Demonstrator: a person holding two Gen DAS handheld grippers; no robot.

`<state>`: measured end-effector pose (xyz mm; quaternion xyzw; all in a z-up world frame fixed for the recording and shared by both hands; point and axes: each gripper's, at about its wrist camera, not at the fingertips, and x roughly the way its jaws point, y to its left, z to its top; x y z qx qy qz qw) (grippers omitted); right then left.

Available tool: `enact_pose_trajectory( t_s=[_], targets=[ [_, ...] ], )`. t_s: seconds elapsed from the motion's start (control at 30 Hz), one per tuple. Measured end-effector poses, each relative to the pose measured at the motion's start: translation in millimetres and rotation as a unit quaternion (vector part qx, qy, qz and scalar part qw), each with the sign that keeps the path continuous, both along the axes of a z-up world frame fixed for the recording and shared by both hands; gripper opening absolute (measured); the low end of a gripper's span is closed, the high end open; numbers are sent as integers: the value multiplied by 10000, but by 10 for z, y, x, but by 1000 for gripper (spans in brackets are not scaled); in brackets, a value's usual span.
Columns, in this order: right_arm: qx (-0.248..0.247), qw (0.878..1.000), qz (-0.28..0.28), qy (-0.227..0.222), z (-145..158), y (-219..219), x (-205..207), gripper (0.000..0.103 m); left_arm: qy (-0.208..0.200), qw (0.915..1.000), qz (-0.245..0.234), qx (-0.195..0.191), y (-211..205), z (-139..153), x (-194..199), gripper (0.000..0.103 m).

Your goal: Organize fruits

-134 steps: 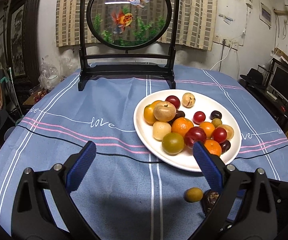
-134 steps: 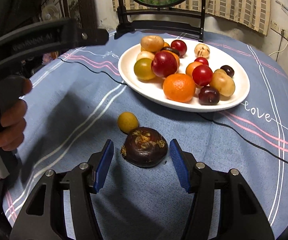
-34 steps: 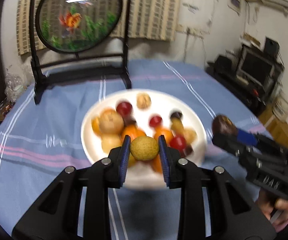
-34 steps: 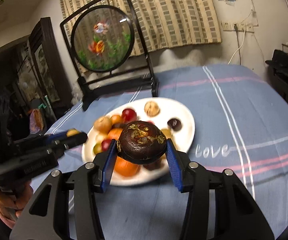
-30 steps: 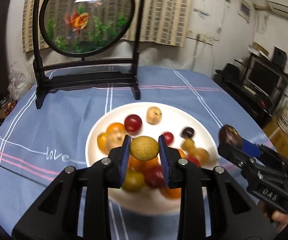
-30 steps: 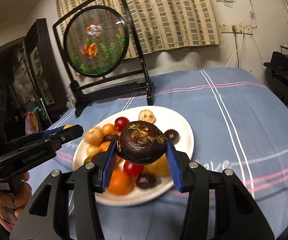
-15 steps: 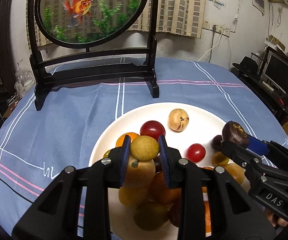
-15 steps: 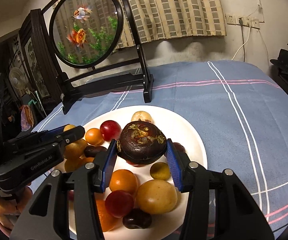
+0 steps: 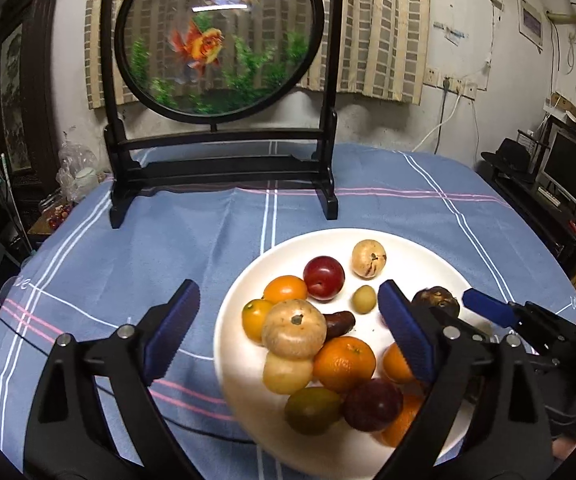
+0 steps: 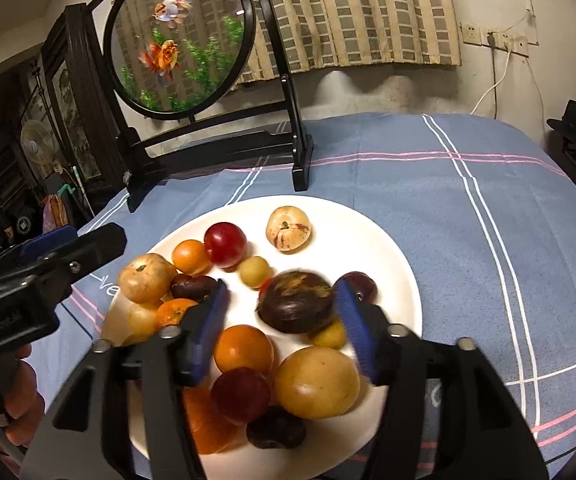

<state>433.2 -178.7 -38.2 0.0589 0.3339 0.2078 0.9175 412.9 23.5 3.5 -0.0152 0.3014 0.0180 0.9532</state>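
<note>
Our left gripper (image 9: 288,326) stood with its blue-padded jaws opening wide and nothing clamped between them; they spanned the near left part of the round white ceramic plate (image 9: 416,248). The small yellow-green round fruit (image 9: 364,299) lay free on the plate, just inside the right pad, beside a dark red plum (image 9: 324,278) and a pale speckled round fruit (image 9: 368,259).

Our right gripper (image 10: 281,322) was letting go as well, its jaws opening. The dark purple-brown mangosteen (image 10: 296,302) sat between them, blurred, close against the right pad and clear of the left one, over a small yellow fruit (image 10: 330,336) in the plate's heap. Around it lay an orange tangerine (image 10: 243,348) and a large tan round fruit (image 10: 316,382).

The plate rested on a blue striped tablecloth (image 10: 468,216), with a round goldfish screen in a black wooden stand (image 9: 219,40) behind it.
</note>
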Motion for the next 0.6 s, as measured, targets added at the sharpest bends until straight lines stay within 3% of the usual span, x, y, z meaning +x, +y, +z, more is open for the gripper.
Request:
enact_pose_trajectory(
  t_s=[0.17, 0.43, 0.47, 0.5, 0.57, 0.6],
  targets=[
    [16, 9999, 51, -117, 107, -26, -181, 62, 14, 10000, 10, -94, 54, 20, -207, 94],
    [138, 9989, 166, -424, 339, -156, -825, 65, -385, 9992, 55, -10, 82, 152, -730, 100],
    [162, 9987, 217, -438, 346, -191, -935, 69, -406, 9992, 22, -17, 86, 154, -785, 100],
    [164, 9986, 247, -445, 344, -214, -1023, 83, -431, 9991, -4, -6, 79, 152, -883, 100],
    [114, 9977, 279, -599, 341, -282, -1234, 102, -493, 9988, -45, 20, 72, 143, -1014, 101],
    [52, 9973, 288, -671, 339, -298, -1300, 102, -504, 9987, -30, 34, 67, 122, -1094, 101]
  ],
)
